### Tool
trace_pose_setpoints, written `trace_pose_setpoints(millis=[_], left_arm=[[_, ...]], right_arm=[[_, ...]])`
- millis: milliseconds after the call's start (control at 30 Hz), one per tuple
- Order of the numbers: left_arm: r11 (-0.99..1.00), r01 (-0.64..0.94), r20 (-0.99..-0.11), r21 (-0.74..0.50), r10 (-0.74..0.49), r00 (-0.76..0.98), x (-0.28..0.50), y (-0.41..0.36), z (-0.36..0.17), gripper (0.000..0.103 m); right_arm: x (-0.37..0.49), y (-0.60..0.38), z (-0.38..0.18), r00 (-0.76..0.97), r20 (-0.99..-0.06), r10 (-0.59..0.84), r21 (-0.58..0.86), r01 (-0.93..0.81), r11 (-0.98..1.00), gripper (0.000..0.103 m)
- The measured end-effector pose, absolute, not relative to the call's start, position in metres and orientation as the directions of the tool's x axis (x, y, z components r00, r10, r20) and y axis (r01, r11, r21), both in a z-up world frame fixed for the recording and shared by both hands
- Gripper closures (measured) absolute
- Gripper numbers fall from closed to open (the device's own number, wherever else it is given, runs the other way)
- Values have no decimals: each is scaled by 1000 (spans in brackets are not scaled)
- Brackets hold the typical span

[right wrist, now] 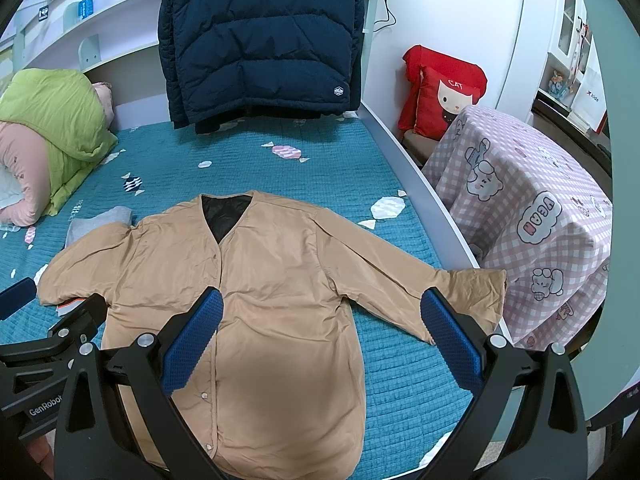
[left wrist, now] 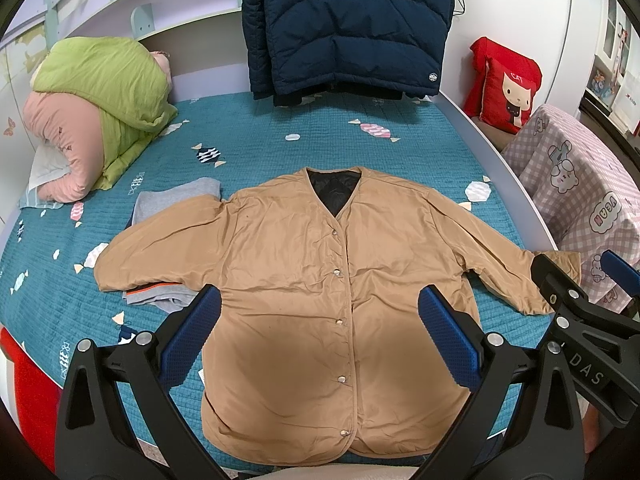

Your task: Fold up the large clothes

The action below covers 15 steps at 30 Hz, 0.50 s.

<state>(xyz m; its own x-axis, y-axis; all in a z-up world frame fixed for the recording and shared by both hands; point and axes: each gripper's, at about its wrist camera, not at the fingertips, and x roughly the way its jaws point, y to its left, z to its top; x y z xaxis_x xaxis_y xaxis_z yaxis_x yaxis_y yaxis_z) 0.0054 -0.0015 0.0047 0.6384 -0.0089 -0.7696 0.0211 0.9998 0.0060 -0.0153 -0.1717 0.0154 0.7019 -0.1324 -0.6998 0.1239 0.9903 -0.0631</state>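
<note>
While both jaws hang spread, the right gripper (right wrist: 322, 336) should pinch the tan jacket (left wrist: 320, 280)'s right cuff (right wrist: 476, 292); the left gripper (left wrist: 318, 334) steadies the body.

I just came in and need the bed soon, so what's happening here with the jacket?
A person holds a pair of tongs in each hand over a tan snap-front jacket spread flat, front up, on the teal bedspread. The left tongs and right tongs are both open and grip nothing. The sleeves lie out to the sides, one over a folded grey garment, so no fold shows yet. A navy puffer coat hangs at the far end.
</note>
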Motion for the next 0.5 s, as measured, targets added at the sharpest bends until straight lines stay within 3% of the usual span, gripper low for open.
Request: trace_pose_setpoints(millis=[500], left_arm=[[1000, 22, -771, 4, -11, 636, 6, -1, 5, 5]], right_arm=[[-16, -170, 12, 695, -708, -125, -54, 123, 991, 7]])
